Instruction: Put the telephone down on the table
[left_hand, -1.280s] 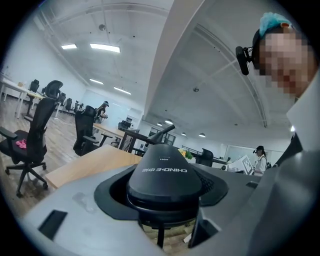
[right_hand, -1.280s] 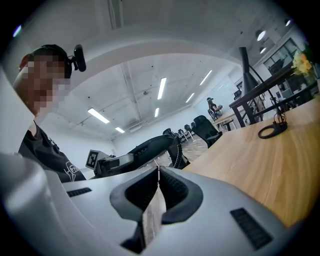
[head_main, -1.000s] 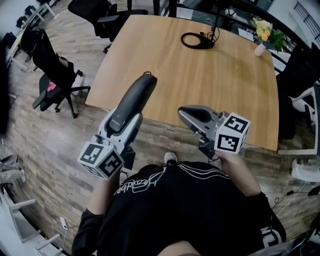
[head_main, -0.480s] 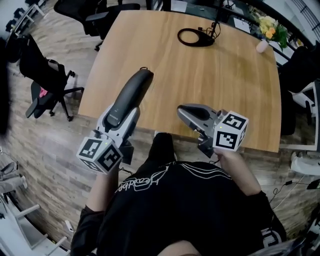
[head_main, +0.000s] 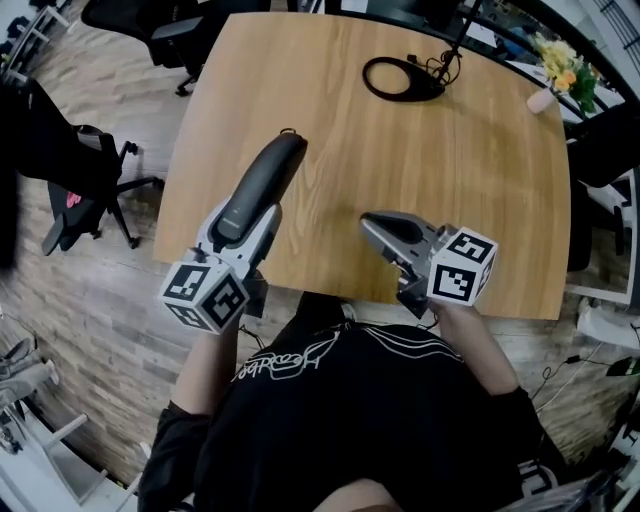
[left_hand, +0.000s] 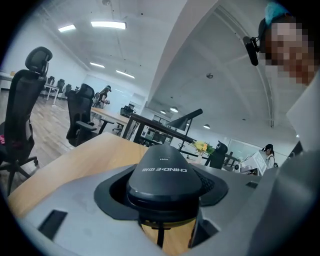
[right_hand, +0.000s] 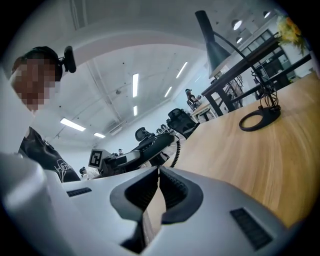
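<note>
A dark grey telephone handset sticks out forward from my left gripper, whose jaws are shut around its lower end. It hangs in the air over the front left part of the wooden table. In the left gripper view the handset fills the space between the jaws. From the right gripper view the handset shows at the left with a coiled cord hanging from it. My right gripper is shut and empty above the table's front edge; its pads meet.
A black ring-shaped stand with cables lies at the table's far side. A small vase of flowers stands at the far right corner. Office chairs stand on the wood floor to the left.
Both grippers have come forward over the table's front edge; the handset now hangs over the tabletop instead of over the edge and floor. Neither grip has changed.
</note>
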